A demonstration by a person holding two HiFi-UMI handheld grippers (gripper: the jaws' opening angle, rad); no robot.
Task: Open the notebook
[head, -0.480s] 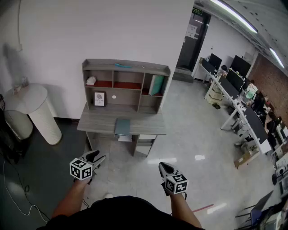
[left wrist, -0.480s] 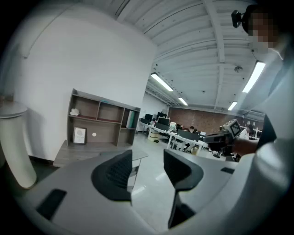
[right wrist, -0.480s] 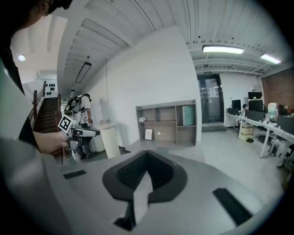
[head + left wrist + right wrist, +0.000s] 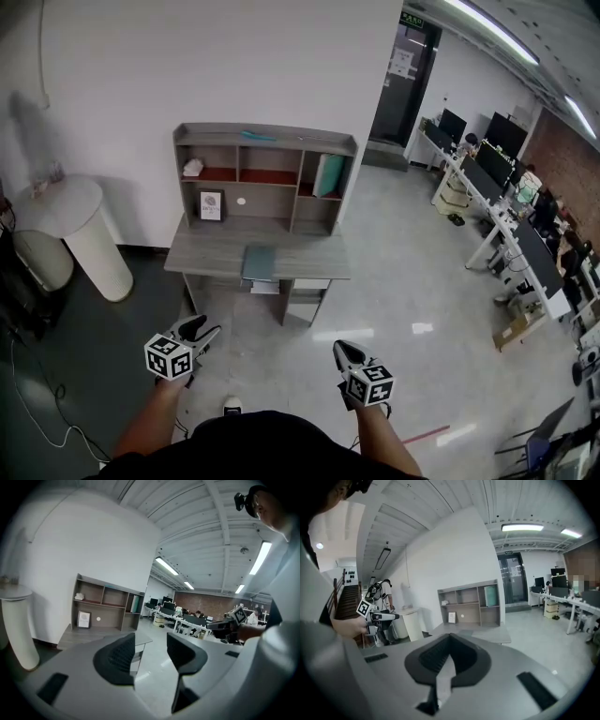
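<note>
Notebook (image 4: pixel 259 262), flat teal rectangle, lies on grey woodgrain desk (image 4: pixel 206 255); left tongs (image 4: pixel 202 328) gape empty, right tongs (image 4: pixel 340 348) pressed together.

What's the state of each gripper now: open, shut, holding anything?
Left gripper: open, nothing between the jaws.
Right gripper: shut, jaw tips together, holding nothing.
</note>
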